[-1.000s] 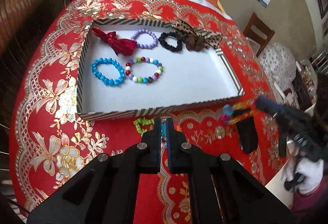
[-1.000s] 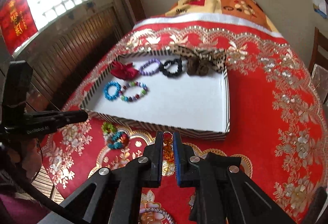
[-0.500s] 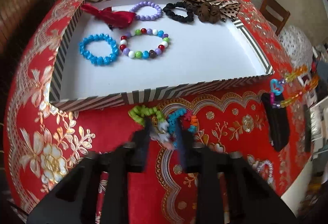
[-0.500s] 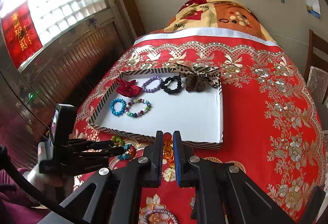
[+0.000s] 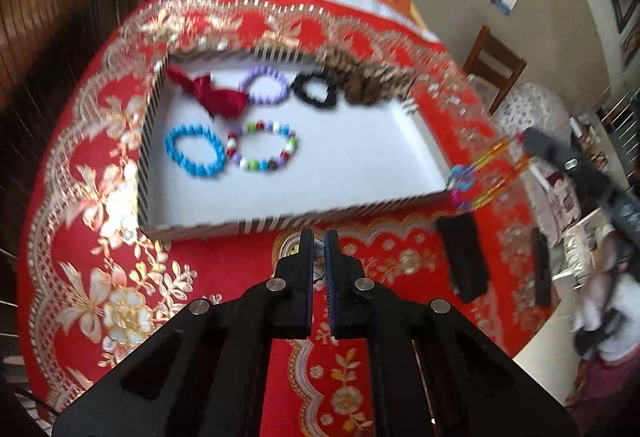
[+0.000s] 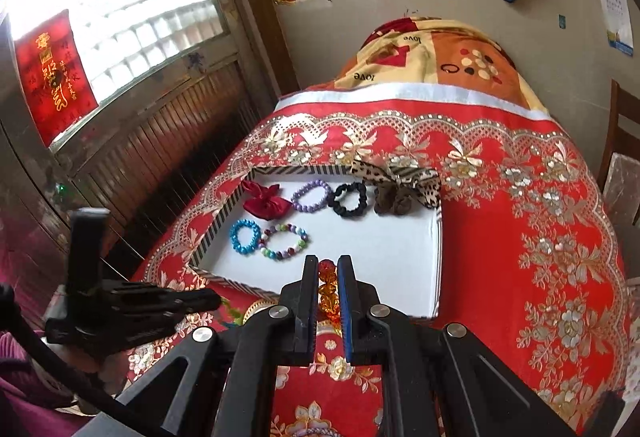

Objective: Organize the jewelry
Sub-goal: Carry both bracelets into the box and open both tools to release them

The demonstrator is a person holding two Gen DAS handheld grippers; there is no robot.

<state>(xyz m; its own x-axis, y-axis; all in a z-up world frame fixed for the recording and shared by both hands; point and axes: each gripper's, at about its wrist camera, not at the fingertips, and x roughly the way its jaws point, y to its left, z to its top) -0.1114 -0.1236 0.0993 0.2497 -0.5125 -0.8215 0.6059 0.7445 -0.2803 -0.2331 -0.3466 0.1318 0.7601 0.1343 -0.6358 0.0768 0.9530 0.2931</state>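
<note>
the amber bead bracelet was clamped between the right gripper fingers; the left gripper fingers were pinched on a barely visible beaded piece. release was best made low over bare tray floor.

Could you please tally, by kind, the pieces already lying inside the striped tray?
In the tray:
Bead bracelets: 3 (blue, purple, multicolour)
Scrunchies: 1 (black)
Fabric bows: 2 (red, leopard-print)
Total: 6
</note>
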